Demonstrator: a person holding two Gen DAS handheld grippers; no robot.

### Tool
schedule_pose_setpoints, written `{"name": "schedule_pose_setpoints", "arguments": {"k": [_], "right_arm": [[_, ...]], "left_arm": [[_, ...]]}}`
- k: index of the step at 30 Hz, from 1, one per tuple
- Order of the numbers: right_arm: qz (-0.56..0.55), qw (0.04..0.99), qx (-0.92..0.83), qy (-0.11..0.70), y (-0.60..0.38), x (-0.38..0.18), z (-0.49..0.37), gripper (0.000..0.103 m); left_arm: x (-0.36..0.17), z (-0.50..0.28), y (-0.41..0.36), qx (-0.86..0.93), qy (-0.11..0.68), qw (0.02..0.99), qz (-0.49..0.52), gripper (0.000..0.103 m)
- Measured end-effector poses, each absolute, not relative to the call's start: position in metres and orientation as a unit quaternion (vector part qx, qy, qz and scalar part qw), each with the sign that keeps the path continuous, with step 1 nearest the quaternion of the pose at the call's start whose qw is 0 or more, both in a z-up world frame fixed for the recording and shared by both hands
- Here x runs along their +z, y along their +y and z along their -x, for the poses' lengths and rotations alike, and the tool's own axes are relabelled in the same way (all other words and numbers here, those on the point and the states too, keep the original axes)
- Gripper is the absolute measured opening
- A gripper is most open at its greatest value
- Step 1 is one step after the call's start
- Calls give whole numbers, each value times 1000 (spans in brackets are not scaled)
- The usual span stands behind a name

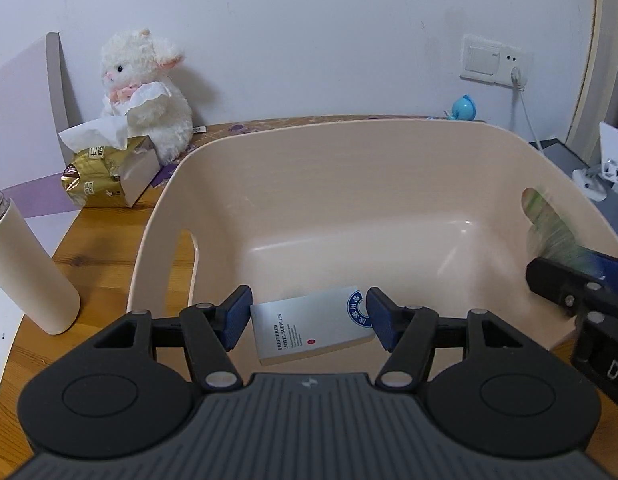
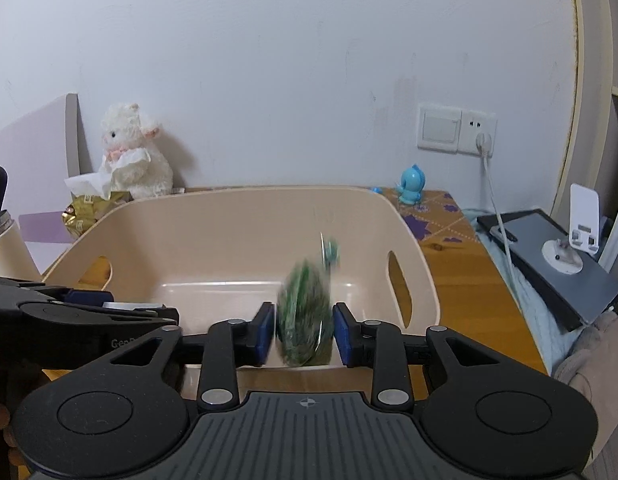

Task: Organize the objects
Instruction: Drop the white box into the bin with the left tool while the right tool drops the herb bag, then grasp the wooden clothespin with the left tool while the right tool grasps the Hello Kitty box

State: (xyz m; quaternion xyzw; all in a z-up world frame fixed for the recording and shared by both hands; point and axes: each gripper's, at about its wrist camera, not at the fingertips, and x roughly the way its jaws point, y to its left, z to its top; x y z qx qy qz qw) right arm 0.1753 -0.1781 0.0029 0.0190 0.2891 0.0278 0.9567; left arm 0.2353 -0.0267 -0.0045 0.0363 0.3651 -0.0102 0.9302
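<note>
Bench point(image 1: 105, 256) clutter: plush lamb point(image 1: 149, 88) and gold tissue pack point(image 1: 109, 172) at back left, white tumbler point(image 1: 29, 268) left of beige bin point(image 1: 349, 184). Left gripper point(image 1: 307, 320) over bin's near rim, fingers spread wide; white booklet point(image 1: 313, 326) lies between them, contact not discernible. Right gripper point(image 2: 304, 334) fingers apart around a blurred green packet point(image 2: 305, 320), gaps visible both sides, above bin's near wall.

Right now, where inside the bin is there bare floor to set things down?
The beige plastic bin is bare across its far floor and the middle. The near edge is crowded: a white hotel-supplies box between the left claw, a blurred green packet between the right claw.
</note>
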Motion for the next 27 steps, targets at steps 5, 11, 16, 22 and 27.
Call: {"name": "schedule_pose_setpoints", "arguments": {"k": [5, 11, 16, 22, 27], "right_arm": [[-1, 964, 26, 264, -175, 14, -161, 75], [-1, 967, 30, 252, -175, 24, -138, 90], [26, 971, 24, 237, -172, 27, -113, 103], [33, 967, 23, 252, -169, 19, -89, 103], [32, 958, 26, 282, -166, 0, -79, 103]], "left_arm": [[12, -218, -25, -4, 353, 934, -58, 92], [32, -190, -7, -20, 353, 934, -47, 93], [41, -165, 6, -21, 344, 937, -48, 96], [37, -140, 18, -25, 347, 936, -49, 96], [19, -130, 29, -39, 364, 930, -40, 96]]}}
